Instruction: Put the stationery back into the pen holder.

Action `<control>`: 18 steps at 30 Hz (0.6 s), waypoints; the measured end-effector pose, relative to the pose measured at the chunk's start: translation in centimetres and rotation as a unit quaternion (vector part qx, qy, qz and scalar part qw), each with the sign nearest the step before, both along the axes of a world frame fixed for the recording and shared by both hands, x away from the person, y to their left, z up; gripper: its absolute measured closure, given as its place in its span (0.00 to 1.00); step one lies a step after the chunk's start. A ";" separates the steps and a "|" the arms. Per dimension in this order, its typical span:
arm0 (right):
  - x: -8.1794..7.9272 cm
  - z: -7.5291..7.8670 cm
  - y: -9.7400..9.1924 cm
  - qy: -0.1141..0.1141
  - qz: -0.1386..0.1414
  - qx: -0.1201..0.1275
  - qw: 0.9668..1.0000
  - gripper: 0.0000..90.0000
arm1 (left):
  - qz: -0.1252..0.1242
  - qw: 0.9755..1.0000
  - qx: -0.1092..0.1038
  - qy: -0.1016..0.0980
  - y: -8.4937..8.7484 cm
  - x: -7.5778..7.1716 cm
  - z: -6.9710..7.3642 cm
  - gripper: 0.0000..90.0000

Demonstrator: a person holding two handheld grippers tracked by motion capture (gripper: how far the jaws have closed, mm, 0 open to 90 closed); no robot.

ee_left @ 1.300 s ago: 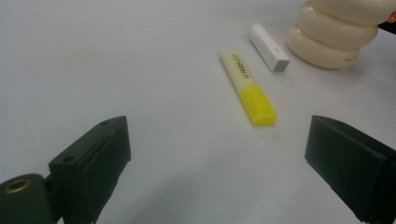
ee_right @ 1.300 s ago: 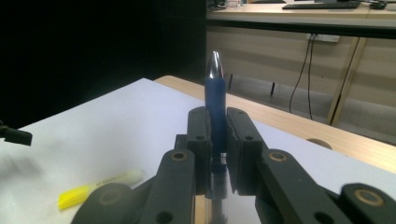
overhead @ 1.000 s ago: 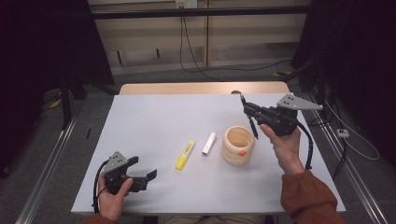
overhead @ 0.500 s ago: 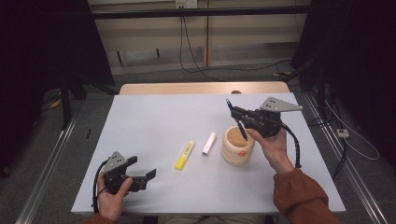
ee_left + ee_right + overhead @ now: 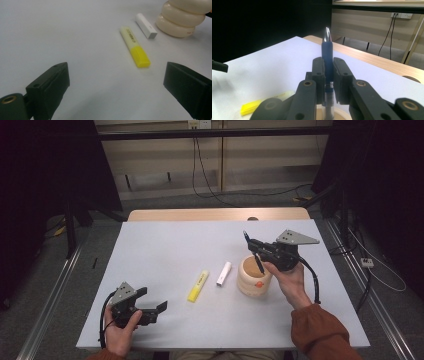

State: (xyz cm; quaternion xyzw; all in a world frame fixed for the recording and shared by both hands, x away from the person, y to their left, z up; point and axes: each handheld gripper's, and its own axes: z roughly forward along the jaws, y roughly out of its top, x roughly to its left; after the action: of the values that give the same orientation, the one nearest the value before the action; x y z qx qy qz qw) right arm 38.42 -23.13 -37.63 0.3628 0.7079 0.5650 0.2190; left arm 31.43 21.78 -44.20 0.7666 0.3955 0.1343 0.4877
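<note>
Nearest the person, well short of the cream holder (image 5: 254,277), the left gripper (image 5: 150,307) rests low over the surface (image 5: 165,245) with its jaws spread wide and nothing between them (parked, as I read it, so the other hand has the room). Just beyond it, towards the holder, a yellow highlighter (image 5: 198,285) lies flat; a white eraser (image 5: 224,273) lies between that and the holder, close to the holder's side but apart from it. Over the holder's open mouth the right gripper (image 5: 252,251) has its jaws clamped on a blue pen (image 5: 327,56), held upright with its lower end at the rim, probably for dropping in. Beyond the holder the surface is bare up to its far wooden edge (image 5: 215,214), leaving room to pull away.
</note>
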 end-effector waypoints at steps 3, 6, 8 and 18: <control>0.1 -0.3 0.1 0.005 -0.003 -0.002 1.000 0.90 | 0.001 1.000 -0.001 0.001 0.0 0.0 0.0 0.07; 0.1 -0.7 0.2 0.008 -0.002 -0.005 1.000 0.90 | 0.002 1.000 -0.003 0.001 0.1 0.0 0.0 0.07; 0.1 -1.0 0.1 0.012 -0.003 -0.010 1.000 0.90 | 0.002 1.000 -0.004 0.000 0.1 0.0 0.0 0.07; -0.3 -1.8 -0.5 0.021 -0.015 -0.011 1.000 0.90 | -0.001 1.000 -0.001 0.001 0.0 0.0 0.0 0.07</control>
State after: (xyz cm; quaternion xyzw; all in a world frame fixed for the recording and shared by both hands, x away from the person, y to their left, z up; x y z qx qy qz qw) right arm 38.10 -23.67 -39.40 0.3826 0.7131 0.5459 0.2170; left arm 31.41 21.80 -44.17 0.7665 0.3956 0.1321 0.4883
